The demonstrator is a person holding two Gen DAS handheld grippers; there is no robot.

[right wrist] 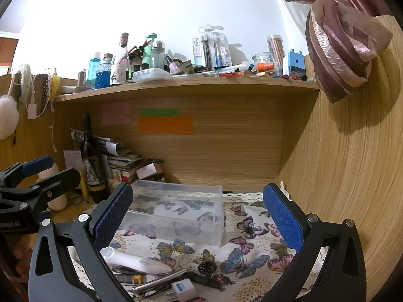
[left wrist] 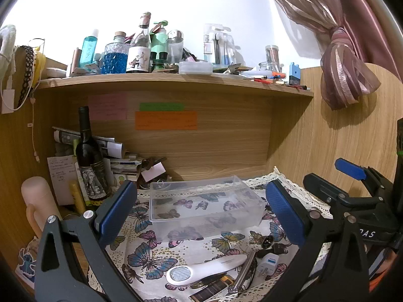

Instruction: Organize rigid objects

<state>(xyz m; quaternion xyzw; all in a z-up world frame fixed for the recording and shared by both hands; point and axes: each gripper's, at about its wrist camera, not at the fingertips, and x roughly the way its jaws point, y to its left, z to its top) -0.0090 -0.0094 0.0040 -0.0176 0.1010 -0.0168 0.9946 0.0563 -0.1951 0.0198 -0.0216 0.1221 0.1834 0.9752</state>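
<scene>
A clear plastic box [left wrist: 206,205] sits empty on the butterfly cloth [left wrist: 151,259]; it also shows in the right wrist view [right wrist: 176,211]. In front of it lie a white handheld device [left wrist: 206,268], a metal pen-like rod [left wrist: 244,271], a white plug adapter [left wrist: 268,264] and a dark watch [left wrist: 269,242]. The same white device [right wrist: 136,260], rod [right wrist: 156,283] and adapter [right wrist: 182,289] show in the right wrist view. My left gripper [left wrist: 201,209] is open and empty above the pile. My right gripper [right wrist: 199,214] is open and empty, beside the left.
A dark wine bottle [left wrist: 89,156] and stacked papers [left wrist: 118,161] stand at the back left. A pink flask [left wrist: 37,201] is at the far left. The shelf [left wrist: 176,80] above is crowded with bottles. A wooden side panel [right wrist: 352,176] closes the right.
</scene>
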